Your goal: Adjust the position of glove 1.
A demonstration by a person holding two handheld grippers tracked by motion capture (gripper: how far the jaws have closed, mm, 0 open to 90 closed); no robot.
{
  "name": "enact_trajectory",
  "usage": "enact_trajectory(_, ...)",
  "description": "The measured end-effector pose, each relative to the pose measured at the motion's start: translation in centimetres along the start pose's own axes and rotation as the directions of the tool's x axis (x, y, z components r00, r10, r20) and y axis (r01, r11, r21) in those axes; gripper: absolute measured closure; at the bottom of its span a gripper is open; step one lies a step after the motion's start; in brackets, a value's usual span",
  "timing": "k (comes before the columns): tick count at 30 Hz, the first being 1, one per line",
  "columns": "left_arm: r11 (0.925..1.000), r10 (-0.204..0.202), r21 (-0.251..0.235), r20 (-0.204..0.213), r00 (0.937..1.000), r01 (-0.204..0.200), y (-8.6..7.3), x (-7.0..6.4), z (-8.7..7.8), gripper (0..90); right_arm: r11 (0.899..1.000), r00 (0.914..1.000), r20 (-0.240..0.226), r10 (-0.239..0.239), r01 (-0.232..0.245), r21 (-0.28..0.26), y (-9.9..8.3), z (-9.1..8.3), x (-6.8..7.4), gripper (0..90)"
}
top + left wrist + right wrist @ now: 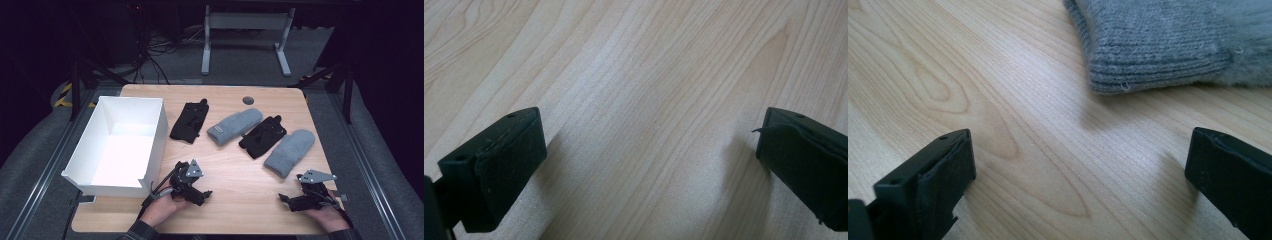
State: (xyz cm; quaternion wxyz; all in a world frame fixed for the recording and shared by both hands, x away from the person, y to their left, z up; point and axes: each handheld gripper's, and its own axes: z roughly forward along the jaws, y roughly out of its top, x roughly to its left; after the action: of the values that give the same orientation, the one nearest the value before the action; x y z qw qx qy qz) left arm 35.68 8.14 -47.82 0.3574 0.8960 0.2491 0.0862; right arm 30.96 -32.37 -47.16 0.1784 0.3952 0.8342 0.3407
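Two grey mittens point(235, 126) – two black gloves point(189, 121) – one box point(150, 145).

Matt pale wood-grain table point(235, 165), fuzzy ribbed-knit grey mitten point(1158, 45), smooth white box point(120, 145), matt black gloves point(189, 121)

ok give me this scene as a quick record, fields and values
surface: wooden table
container: white box, open top, at the table's left
items: two grey mittens, two black gloves, lying in a row
left gripper: open, over bare wood
right gripper: open, near the right grey mitten's cuff
held: nothing
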Motion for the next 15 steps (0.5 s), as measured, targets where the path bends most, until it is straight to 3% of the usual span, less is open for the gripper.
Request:
enact_trajectory(5,1.0,-0.001,0.0,-0.003,1.0,0.001,0.0,0.0,0.0,0.2,1.0,1.0,-0.004,-0.003,0.003,0.0,0.0,-0.1,0.0,2.6)
enact_trajectory(10,1.0,0.007,-0.004,0.002,1.0,-0.007,0.0,0.0,0.0,0.3,1.0,1.0,-0.008,-0.005,0.005,0.025,0.6,-0.7,-0.2,17.8)
enact_trajectory(12,0.9999,0.013,-0.005,0.008,0.9999,-0.013,-0.1,0.0,0.0,0.3,1.0,0.9999,-0.011,-0.005,0.005,0.02,0.7,-0.9,-0.2,20.5)
enact_trajectory(15,0.9995,0.031,0.0,0.025,0.9992,-0.031,-0.1,0.2,-0.2,0.3,1.0,1.0,-0.008,-0.002,0.002,0.0,1.1,-1.7,-0.3,33.3)
